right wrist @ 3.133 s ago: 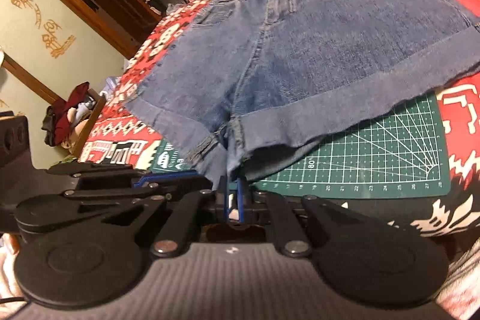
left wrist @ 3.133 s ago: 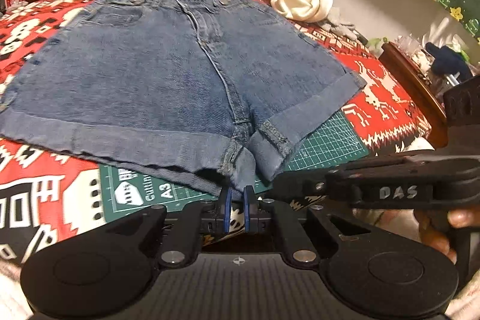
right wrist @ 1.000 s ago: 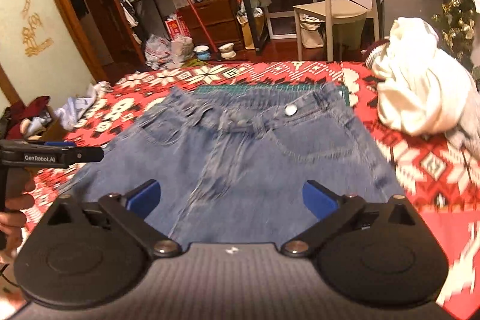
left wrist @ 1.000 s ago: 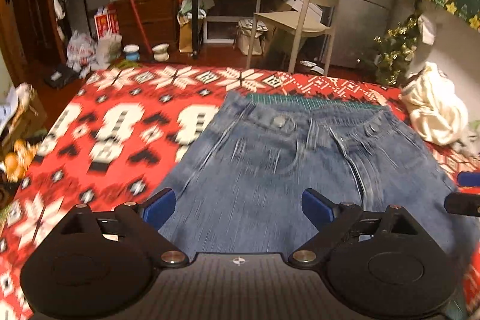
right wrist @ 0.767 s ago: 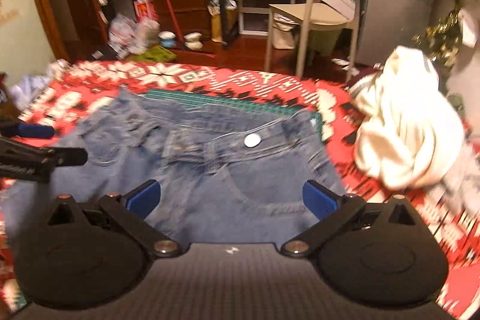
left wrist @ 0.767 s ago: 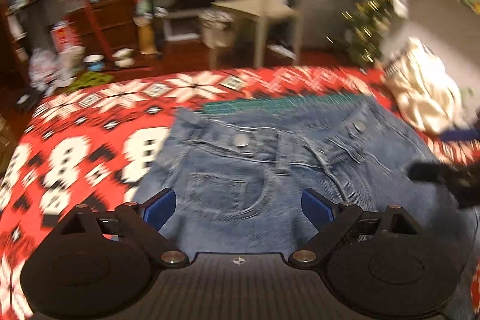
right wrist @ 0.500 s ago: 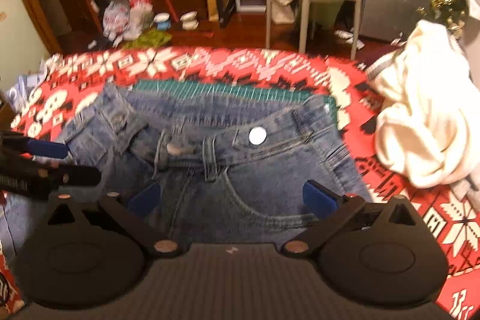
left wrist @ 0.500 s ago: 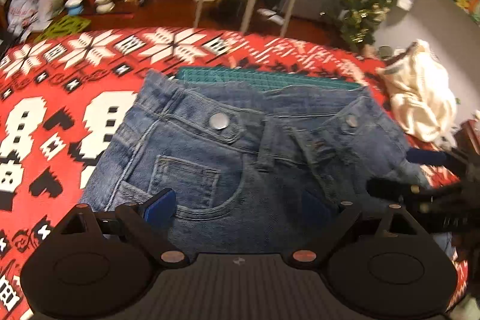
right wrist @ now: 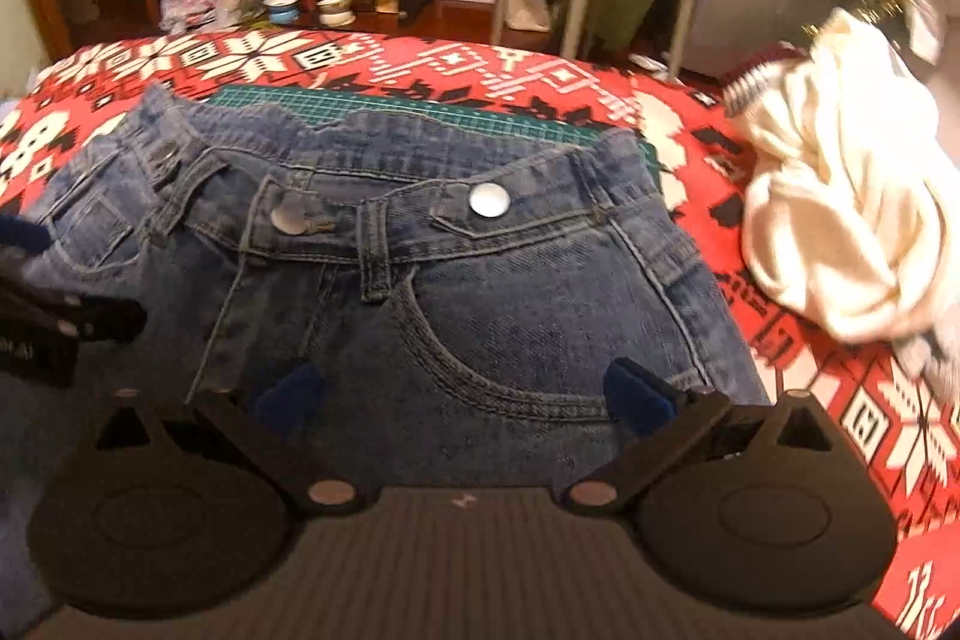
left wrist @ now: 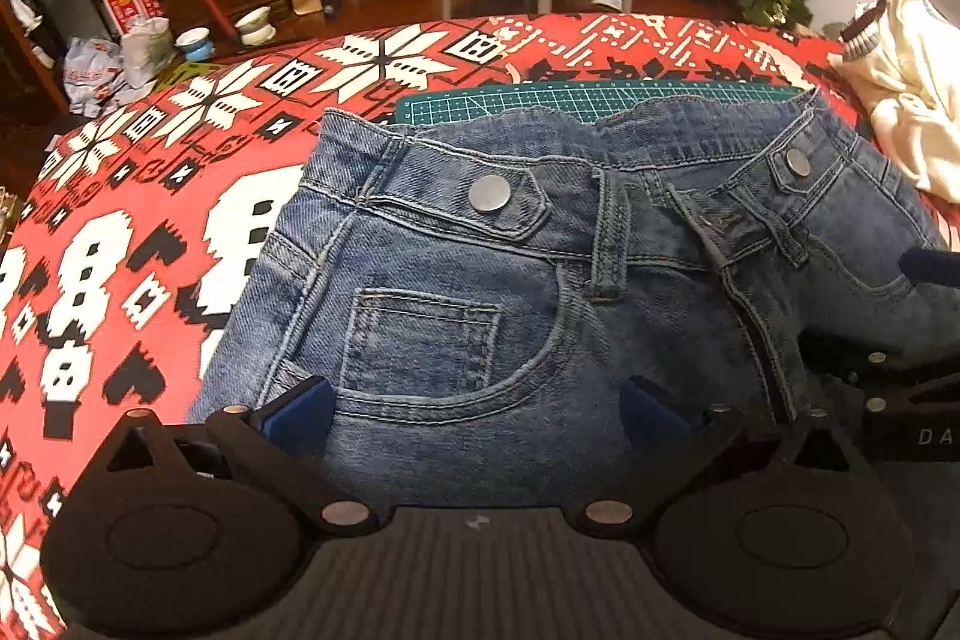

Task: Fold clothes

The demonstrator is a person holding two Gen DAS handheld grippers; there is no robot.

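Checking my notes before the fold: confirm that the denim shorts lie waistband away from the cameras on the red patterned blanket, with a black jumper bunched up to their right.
One detail is wrong: the bunched garment to the right of the denim shorts is cream white, not black, as the right wrist view shows. The rest holds: the shorts lie waistband away from the cameras on the red patterned blanket.

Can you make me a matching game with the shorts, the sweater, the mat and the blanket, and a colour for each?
Things:
1. shorts
2. sweater
3. mat
4. blanket

Colours:
A. red with white and black patterns
B. cream white
C. blue denim
D. green with a grid

Pairs: 1-C, 2-B, 3-D, 4-A
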